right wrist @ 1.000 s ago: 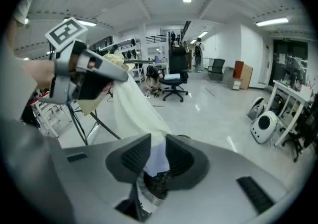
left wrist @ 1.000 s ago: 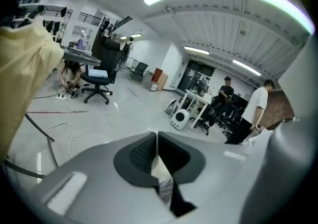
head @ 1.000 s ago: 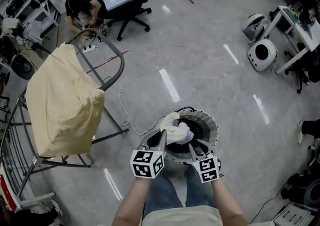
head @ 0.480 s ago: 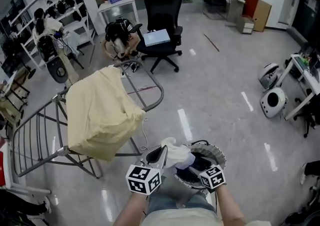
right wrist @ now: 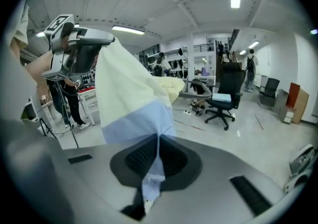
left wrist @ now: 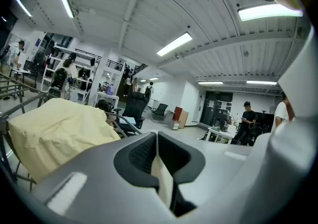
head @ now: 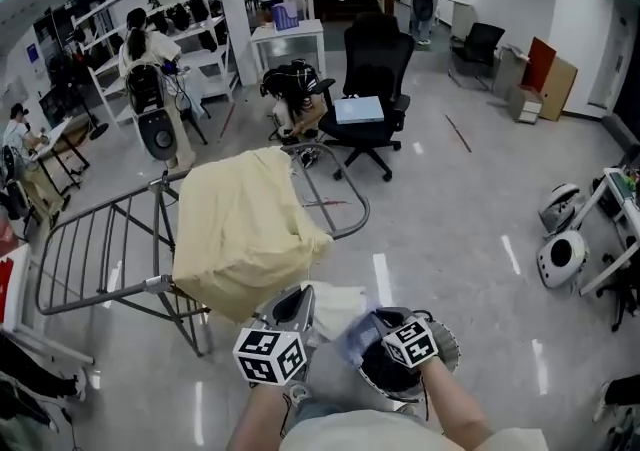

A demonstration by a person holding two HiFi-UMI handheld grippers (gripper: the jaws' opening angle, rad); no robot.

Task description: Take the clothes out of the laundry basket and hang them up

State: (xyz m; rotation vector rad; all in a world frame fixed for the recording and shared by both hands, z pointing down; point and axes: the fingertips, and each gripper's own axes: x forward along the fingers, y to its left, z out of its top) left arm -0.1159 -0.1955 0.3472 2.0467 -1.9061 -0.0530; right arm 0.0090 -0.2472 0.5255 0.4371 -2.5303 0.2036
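Both hands are up from the basket since a second ago, and the garment that was bunched over its mouth has come up with them. The left hand-held gripper is clenched on a cream edge of the cloth; its own view shows a thin fold pinched right between the dark pads. The right hand-held gripper has just snapped closed, and it is grasping too, with a light-blue part of the fabric caught between its jaws and a little tail poking out behind them.

The cream and light-blue garment hangs stretched between the two grippers, clear of the laundry basket. In the right gripper view the cloth runs from the left gripper, high on the left, down to the right jaws, cream above and blue below.

The basket, a round dark tub with a pale rim, sits on the grey floor just below the right forearm and in front of the person's knees. Ahead and to the left stands the metal drying rack, with a pale yellow cloth draped over its near end. The lifted garment is just beside that cloth's lower corner; whether they touch I can't tell. A black office chair stands beyond the rack.
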